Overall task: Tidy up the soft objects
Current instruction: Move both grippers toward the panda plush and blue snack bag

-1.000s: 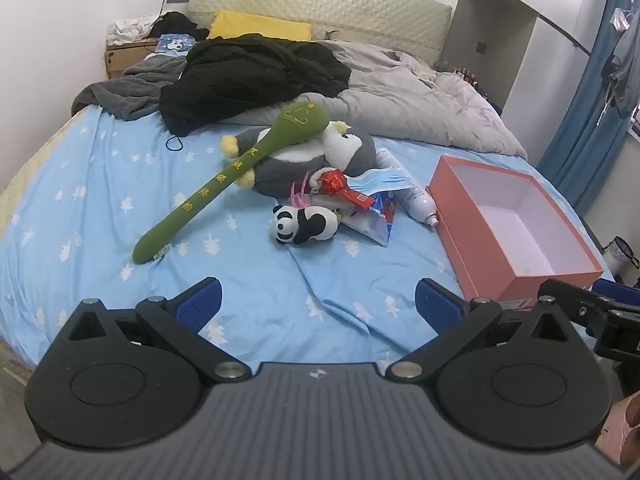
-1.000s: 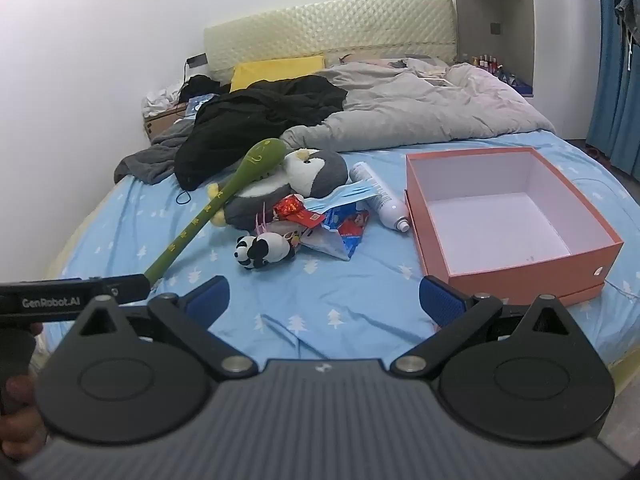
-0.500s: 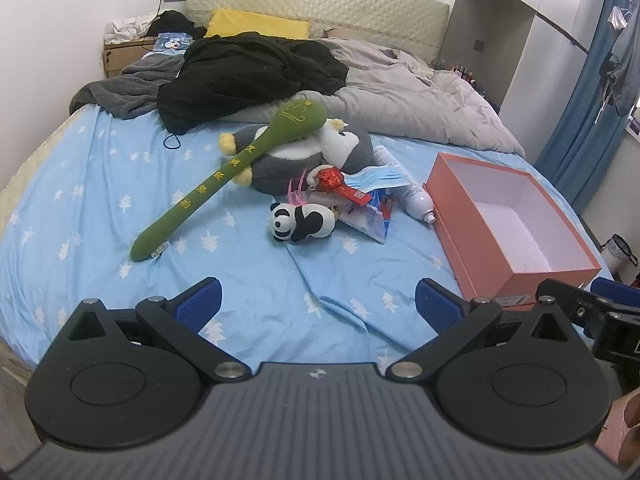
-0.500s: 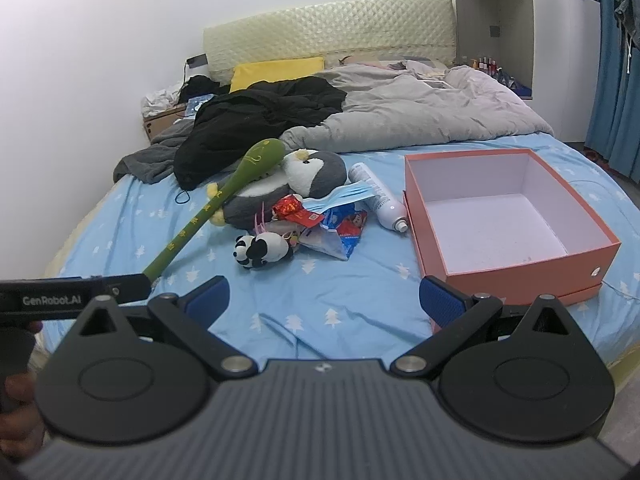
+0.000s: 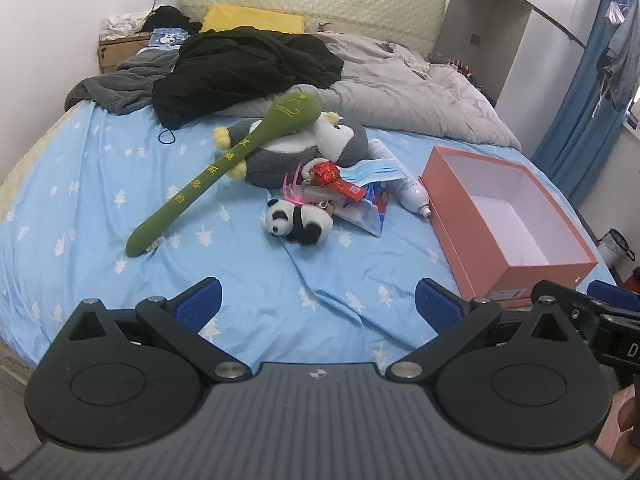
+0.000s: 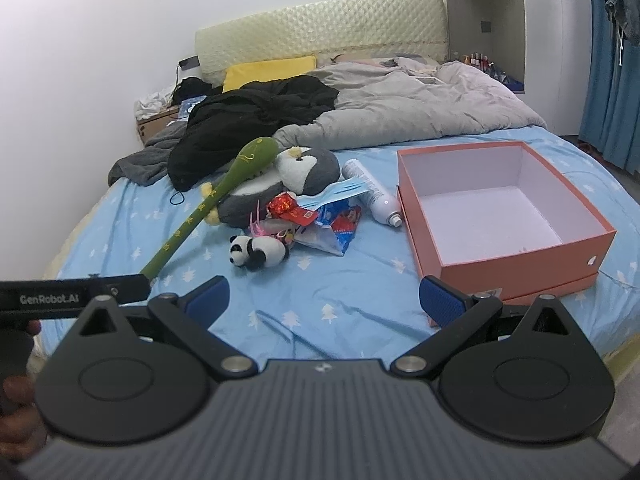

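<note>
Left wrist view: left gripper (image 5: 318, 306) low over the near edge of the blue tree-print bedsheet (image 5: 100, 184), jaws wide apart, holding nothing. Right gripper (image 6: 322, 298) likewise spread and unloaded. Beyond them, small black-and-white panda plush (image 5: 298, 222) beside crumpled wrappers. Then long green plush club (image 5: 224, 168) lying across grey penguin plush (image 5: 304, 148). Salmon-pink open cardboard box (image 5: 472, 236) to the right holds nothing. Judgement: nothing sorted yet; all plush left to move.

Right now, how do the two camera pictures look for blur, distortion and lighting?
Left wrist view: sharp, soft even light, fisheye bending the orange box edges. Right wrist view: equally sharp, bluish vignette in the top-left corner, the headboard curved by the lens.
</note>
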A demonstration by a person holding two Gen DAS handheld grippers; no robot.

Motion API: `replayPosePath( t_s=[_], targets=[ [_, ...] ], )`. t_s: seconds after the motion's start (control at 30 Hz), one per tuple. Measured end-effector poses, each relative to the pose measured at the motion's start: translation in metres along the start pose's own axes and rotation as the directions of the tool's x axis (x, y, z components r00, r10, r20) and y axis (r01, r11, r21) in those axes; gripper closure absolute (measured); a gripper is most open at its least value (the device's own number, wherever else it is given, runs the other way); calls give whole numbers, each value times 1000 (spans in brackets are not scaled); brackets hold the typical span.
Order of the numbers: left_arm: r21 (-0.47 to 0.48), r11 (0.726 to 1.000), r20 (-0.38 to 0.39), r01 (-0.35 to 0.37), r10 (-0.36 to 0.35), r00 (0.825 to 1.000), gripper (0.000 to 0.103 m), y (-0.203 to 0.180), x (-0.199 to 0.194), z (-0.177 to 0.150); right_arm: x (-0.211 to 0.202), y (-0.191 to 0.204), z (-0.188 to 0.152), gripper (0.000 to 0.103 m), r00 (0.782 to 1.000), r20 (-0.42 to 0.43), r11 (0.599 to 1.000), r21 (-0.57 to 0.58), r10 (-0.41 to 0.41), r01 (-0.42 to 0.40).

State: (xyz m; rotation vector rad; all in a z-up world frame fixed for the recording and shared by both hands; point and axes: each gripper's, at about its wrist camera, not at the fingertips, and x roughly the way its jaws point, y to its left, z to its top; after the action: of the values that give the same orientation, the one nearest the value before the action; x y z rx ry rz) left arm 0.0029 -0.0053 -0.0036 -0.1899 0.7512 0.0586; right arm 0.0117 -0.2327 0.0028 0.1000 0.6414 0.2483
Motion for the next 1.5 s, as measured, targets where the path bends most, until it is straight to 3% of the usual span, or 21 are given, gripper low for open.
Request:
replayPosePath(
  t_s=[1.13,1.5],
  targets=[
    [-26,1000,-34,-15,14,999,0,9,14,-3,9,-4,-4,0,1000,-21,1000,14,-3,3],
    [-23,1000,-69,2,-4,998,0,10,37,1,25,-11,-4,0,999,-33,998,48,-38,40]
  ],
)
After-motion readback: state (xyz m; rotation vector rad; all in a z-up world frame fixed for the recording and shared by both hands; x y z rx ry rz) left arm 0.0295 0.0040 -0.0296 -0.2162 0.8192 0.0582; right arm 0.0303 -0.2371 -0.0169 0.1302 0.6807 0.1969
